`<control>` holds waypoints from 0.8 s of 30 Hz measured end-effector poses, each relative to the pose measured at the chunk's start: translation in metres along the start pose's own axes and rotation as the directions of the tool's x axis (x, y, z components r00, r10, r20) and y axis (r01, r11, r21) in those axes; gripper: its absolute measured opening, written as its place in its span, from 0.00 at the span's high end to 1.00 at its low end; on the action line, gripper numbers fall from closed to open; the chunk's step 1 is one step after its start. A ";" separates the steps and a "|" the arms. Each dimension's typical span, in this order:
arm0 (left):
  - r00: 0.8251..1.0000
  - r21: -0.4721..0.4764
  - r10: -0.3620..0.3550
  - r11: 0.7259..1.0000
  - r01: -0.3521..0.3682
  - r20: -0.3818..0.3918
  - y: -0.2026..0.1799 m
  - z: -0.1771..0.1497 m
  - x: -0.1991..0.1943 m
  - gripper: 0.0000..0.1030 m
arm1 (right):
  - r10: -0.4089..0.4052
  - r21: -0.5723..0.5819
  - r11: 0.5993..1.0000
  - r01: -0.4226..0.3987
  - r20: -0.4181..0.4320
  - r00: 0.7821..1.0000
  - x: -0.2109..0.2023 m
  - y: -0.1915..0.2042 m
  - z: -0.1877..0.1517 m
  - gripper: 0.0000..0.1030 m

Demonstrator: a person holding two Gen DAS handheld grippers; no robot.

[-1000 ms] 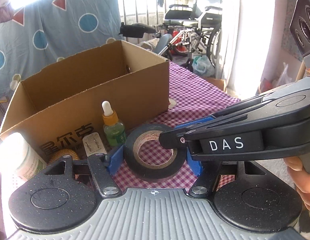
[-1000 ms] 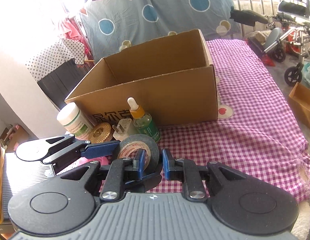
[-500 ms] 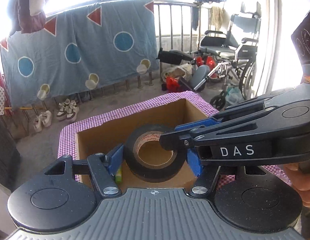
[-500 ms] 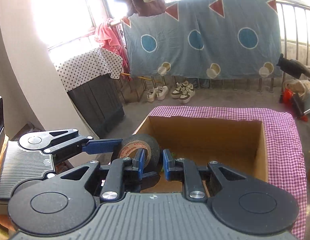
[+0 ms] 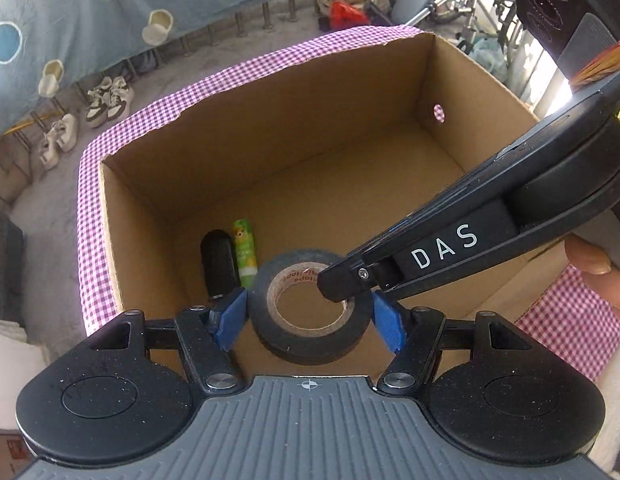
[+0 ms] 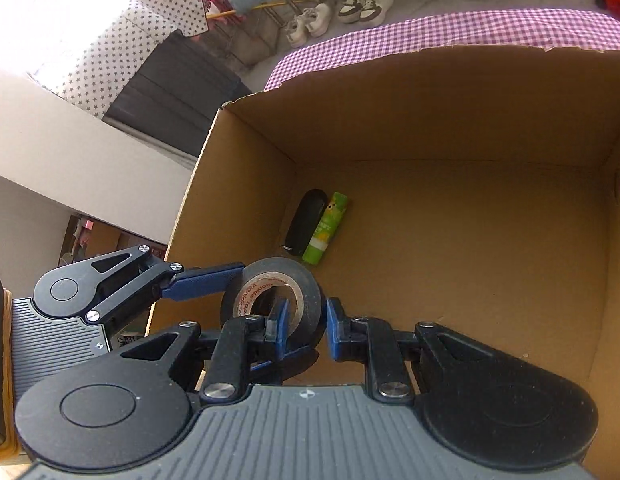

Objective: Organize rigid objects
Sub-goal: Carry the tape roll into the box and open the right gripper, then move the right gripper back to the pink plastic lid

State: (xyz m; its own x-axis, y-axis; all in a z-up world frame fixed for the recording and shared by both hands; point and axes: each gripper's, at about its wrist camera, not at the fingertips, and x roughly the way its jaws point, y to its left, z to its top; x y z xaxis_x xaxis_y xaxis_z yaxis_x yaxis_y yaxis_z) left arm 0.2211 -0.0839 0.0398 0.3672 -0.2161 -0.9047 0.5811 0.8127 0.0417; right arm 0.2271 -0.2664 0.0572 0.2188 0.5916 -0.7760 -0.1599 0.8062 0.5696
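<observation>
The box (image 5: 350, 184) is plain matt brown cardboard. The tape roll (image 5: 310, 308) looks smooth, slightly glossy black plastic; checked cloth (image 6: 450, 28) lies beneath

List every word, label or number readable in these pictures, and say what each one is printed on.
"DAS": white letters on the side of the right gripper, seen from the left wrist.
Red print on the tape roll core: partly hidden, seems to end in "tape"; the rest unreadable.
Label on the green tube in the cardboard box: too small and blurred to read.
</observation>
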 end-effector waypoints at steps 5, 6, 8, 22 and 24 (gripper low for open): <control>0.996 0.014 -0.001 1.000 0.002 -0.092 0.005 0.005 0.011 0.34 | 0.033 0.037 0.999 -0.031 -0.081 0.996 0.020 -0.012 0.006 0.79; 0.995 0.016 0.002 1.000 0.000 -0.101 0.005 0.004 0.012 0.35 | 0.034 0.040 0.999 -0.030 -0.091 0.995 0.024 -0.012 0.006 0.79; 0.994 0.032 0.023 0.999 -0.020 -0.106 0.004 0.004 0.014 0.35 | 0.031 0.041 0.999 -0.027 -0.108 0.994 0.029 -0.012 0.006 0.80; 0.999 -0.030 -0.035 0.999 0.036 0.038 0.005 0.003 -0.027 0.34 | 0.099 0.052 0.993 -0.102 0.056 0.993 -0.019 -0.010 0.000 0.79; 0.994 -0.053 -0.056 0.997 0.061 0.093 0.005 -0.002 -0.045 0.34 | 0.117 0.051 0.991 -0.123 0.115 0.986 -0.040 -0.010 -0.008 0.79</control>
State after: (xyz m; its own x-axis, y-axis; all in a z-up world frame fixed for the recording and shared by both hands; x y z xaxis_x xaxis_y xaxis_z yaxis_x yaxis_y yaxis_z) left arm 0.2056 -0.0691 0.0793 0.4003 -0.3105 -0.8622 0.5632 0.8256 -0.0359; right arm 0.2122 -0.2981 0.0808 0.3078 0.6779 -0.6677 -0.1366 0.7259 0.6741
